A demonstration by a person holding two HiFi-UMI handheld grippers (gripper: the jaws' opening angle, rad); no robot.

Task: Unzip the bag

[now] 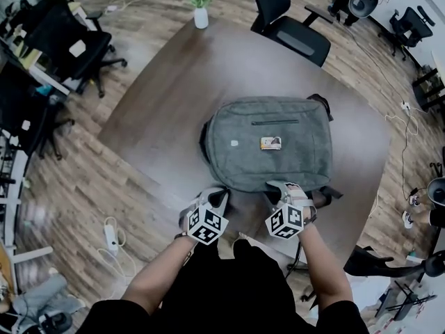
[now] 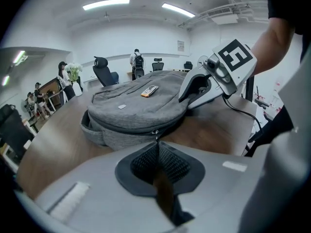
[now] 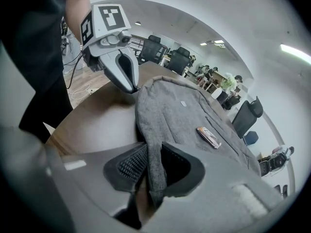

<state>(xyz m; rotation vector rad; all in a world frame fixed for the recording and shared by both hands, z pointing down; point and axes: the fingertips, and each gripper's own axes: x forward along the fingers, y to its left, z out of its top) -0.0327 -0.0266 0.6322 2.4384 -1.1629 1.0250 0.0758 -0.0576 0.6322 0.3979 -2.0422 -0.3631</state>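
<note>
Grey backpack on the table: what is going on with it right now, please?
A person works on the grey fabric backpack, which lies flat on the brown wooden table, with a handheld gripper in each hand. The left claw is shut on the dark zipper pull at the bag's near edge. The right claw pinches a fold of the bag's fabric further along that edge, probably to steady it. The zip looks closed; unzipping has not begun.

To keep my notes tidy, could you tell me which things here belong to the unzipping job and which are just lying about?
Job: backpack, zip pull, left gripper, right gripper.
Lying about: vase of flowers, office chair, power strip.
</note>
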